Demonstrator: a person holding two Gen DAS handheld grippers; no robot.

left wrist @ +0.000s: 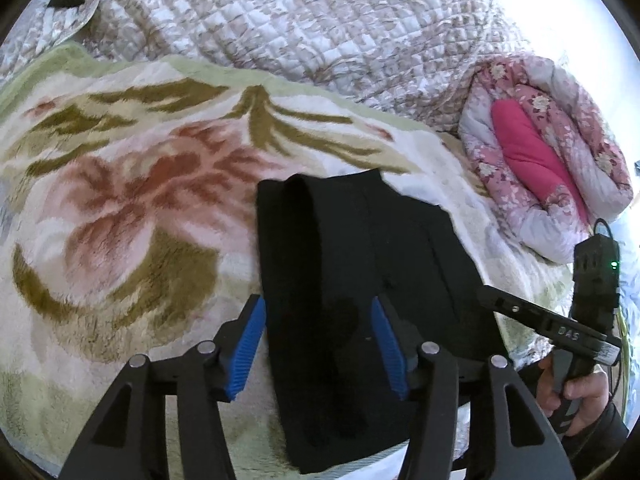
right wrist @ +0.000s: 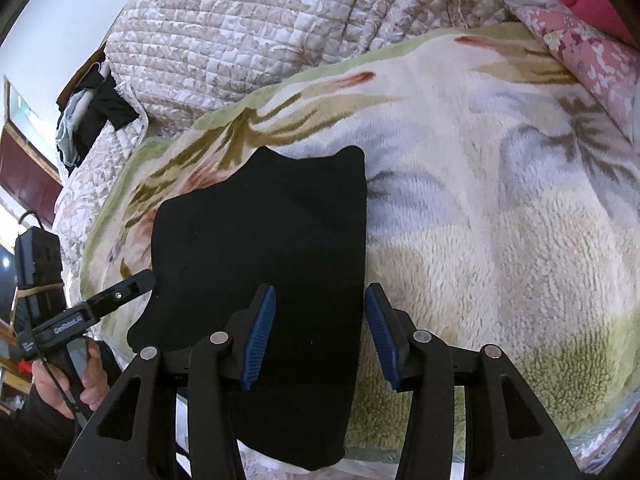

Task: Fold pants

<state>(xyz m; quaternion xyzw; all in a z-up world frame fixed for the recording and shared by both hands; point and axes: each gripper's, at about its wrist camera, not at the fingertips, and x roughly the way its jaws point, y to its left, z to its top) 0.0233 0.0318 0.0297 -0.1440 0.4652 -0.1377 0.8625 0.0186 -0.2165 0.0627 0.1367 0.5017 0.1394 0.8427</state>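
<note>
Left wrist view shows the black pants (left wrist: 360,280) already doubled into a narrow stack on the fleecy floral blanket (left wrist: 120,208) spread over the bed, one rolled fold standing up along the stack's left side. The left hand-held gripper (left wrist: 318,344) hangs over the near end with its blue pads spread apart, the cloth between them but not pinched. The right hand-held gripper (right wrist: 320,336) stands moderately wide too, one pad over the pants, the other just past their right edge above the blanket; it holds nothing.

To my eye the fold is nearly done and the job now is tidying. I would press the raised roll flat and square the near edge before letting be, keeping both pads low so they skim the cloth without dragging the top layer askew.

The left wrist view alone shows that roll and the seam lines, plus a pink flowered quilt (left wrist: 552,160) far right. The right wrist view reads the pants as one flat dark shape, but it shows their wavy far edge, and a heap of clothes (right wrist: 88,120) beyond the quilted cover (right wrist: 280,20).
</note>
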